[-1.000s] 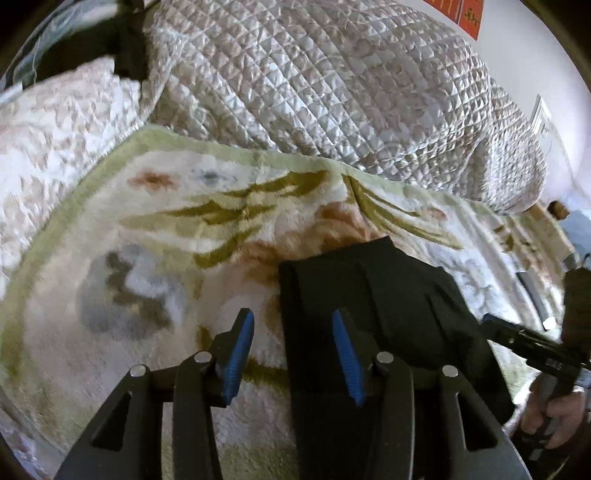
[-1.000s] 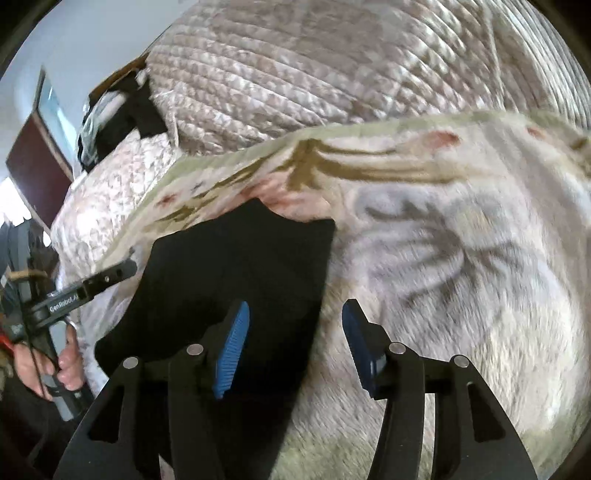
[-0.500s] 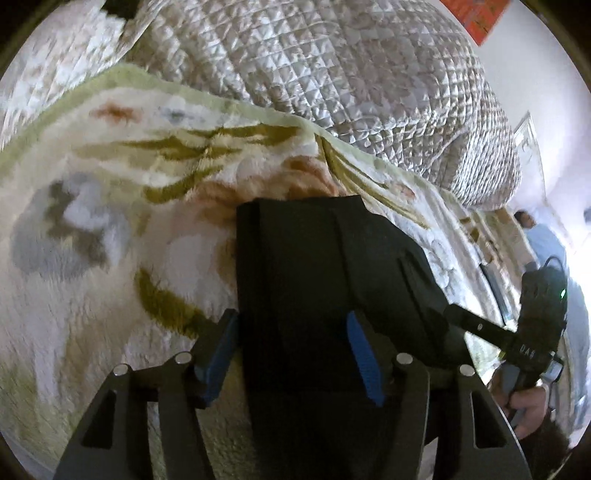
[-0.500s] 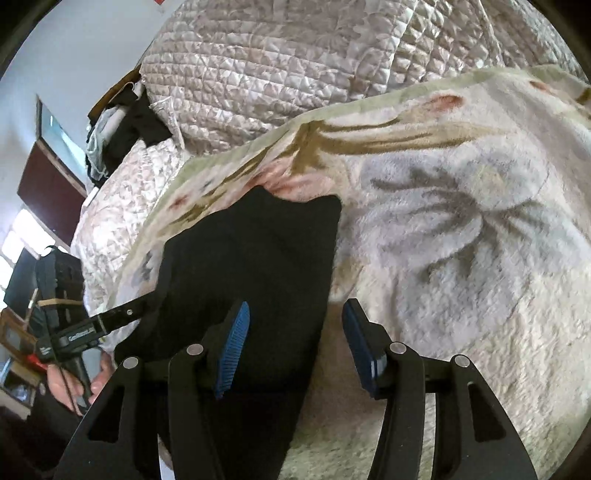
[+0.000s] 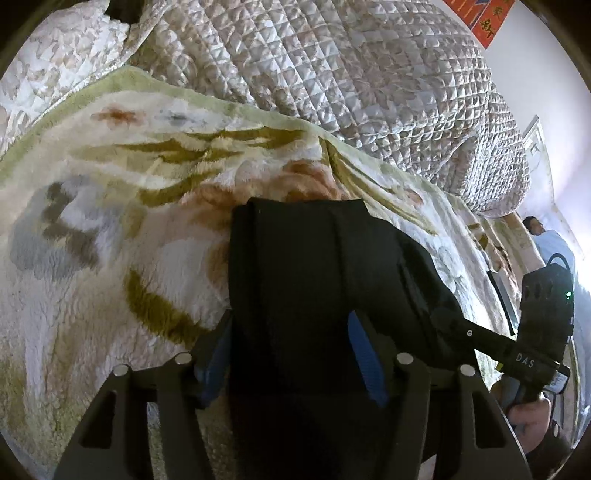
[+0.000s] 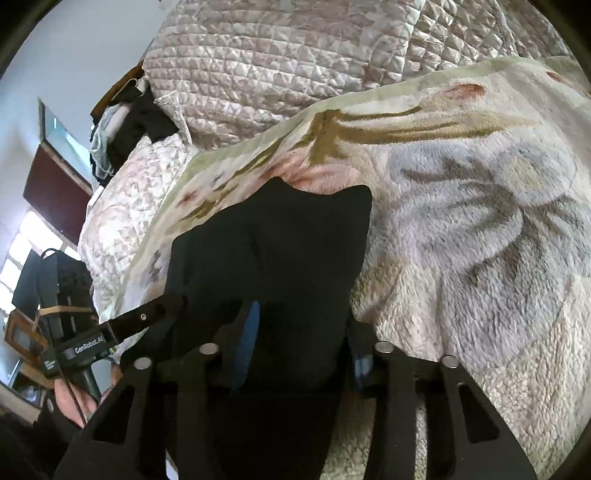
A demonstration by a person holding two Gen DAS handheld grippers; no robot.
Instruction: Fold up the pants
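Two grippers are down at the near edge of the black pants (image 5: 314, 266), one on each side, and the pants lie folded into a long strip on a fuzzy floral blanket (image 5: 110, 229) on the bed. Left gripper (image 5: 291, 354) has its jaws apart with the cloth running between the blue pads; they straddle the strip, and I can't tell if the pads actually press on it. Right gripper (image 6: 303, 339) has just been closing its jaws, with the pants' edge between them; the fabric hides much of the right pad, so whether it's pinched is hard to say. A hand (image 5: 532, 417) holds the right tool's handle at the side. Past the pants the blanket spreads out, then a shiny quilted comforter (image 5: 351, 81) is heaped up behind, with a red poster (image 5: 487, 18) on the wall beyond.
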